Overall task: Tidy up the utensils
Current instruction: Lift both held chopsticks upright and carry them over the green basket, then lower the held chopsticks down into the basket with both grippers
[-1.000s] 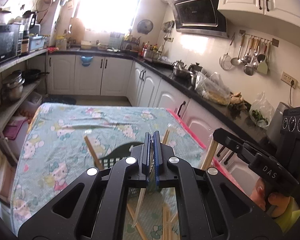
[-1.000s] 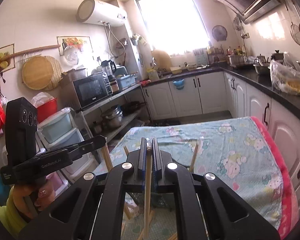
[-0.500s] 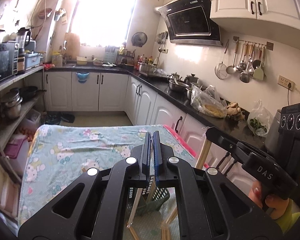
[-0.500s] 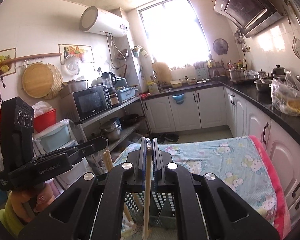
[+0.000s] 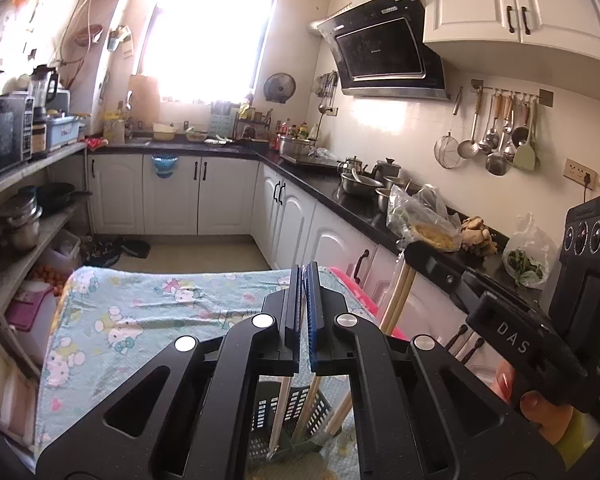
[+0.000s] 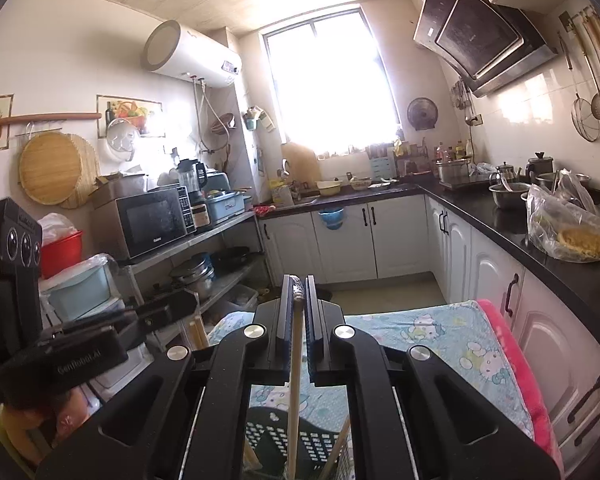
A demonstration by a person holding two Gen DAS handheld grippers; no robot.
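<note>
Both grippers are higher than 1 s back: table cloth (image 5: 148,320) sits lower in both views, more kitchen wall visible.

Right gripper (image 6: 299,312) is clamped on 1 wooden chopstick (image 6: 294,396); its top end is pinched at the pad tips, long axis near vertical, lower end pointing down into the dark slotted basket (image 6: 320,448).

Left gripper (image 5: 305,300) is fully closed; I see nothing between its pads.

Several sticks already stand leaning in the basket (image 5: 268,428). Judgement: mid-task. Remaining: drop this stick in; loose ones on the table are hidden.
</note>
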